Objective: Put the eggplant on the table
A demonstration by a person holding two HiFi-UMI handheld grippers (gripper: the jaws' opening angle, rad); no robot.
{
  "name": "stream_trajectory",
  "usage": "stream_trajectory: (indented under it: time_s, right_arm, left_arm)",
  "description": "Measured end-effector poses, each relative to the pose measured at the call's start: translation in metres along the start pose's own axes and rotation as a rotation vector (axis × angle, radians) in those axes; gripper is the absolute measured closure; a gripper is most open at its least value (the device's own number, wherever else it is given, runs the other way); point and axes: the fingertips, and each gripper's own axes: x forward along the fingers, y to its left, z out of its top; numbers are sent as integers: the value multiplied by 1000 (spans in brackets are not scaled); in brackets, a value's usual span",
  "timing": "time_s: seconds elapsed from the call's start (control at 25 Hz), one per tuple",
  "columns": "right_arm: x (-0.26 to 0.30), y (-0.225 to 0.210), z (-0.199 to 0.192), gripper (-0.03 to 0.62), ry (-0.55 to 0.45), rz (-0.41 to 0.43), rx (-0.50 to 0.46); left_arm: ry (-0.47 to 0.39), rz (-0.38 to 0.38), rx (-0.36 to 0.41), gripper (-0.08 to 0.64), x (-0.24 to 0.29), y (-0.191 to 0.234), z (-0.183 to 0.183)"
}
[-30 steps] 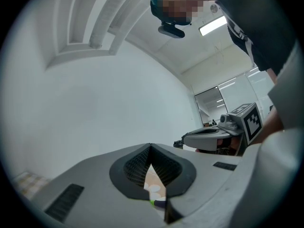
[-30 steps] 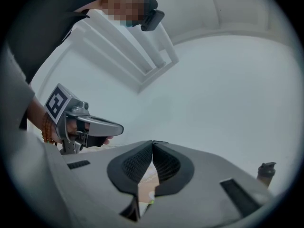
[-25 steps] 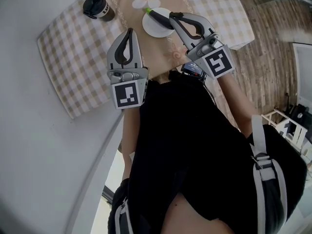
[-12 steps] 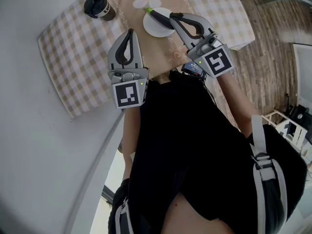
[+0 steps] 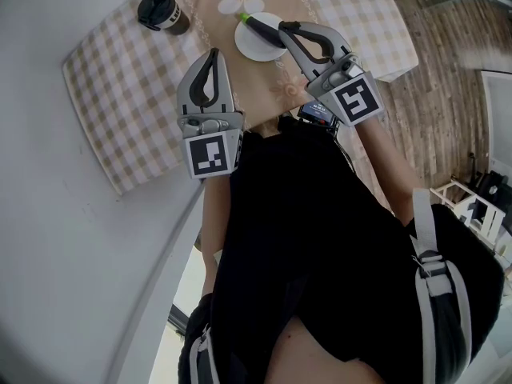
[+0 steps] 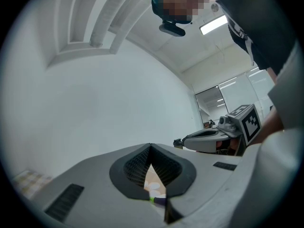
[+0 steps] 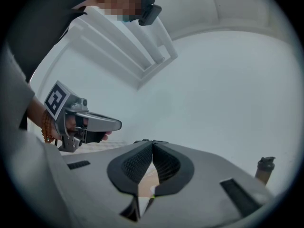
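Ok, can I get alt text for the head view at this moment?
Seen from above, a person holds two shut, empty grippers at the near edge of a table with a checked cloth. The left gripper is over the cloth, and the right gripper has its tips beside a white plate on which an eggplant lies. A lidded dark cup stands further left.

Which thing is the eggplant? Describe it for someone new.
On the checked tablecloth, find the white plate on the tan runner. The eggplant lies on it: dark, long, green-stemmed, unlike the upright dark cup at the corner.
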Motion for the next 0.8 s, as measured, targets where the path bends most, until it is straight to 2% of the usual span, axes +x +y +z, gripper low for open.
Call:
stream_trajectory:
  time_s: [0.28,0.44,0.8]
  right_arm:
    - [-1,-1,-6,586,12,-3,10]
    - [-2,0,-9,586,20,0,8]
    - [-1,-4,-26,586,67,5,-10]
  left_arm:
    - [32,-4,6,558,-2,-1,-9]
    - [10,-4,-10,558,0,-3,-3]
    - [12,-2,4,557,-2,-3,-4]
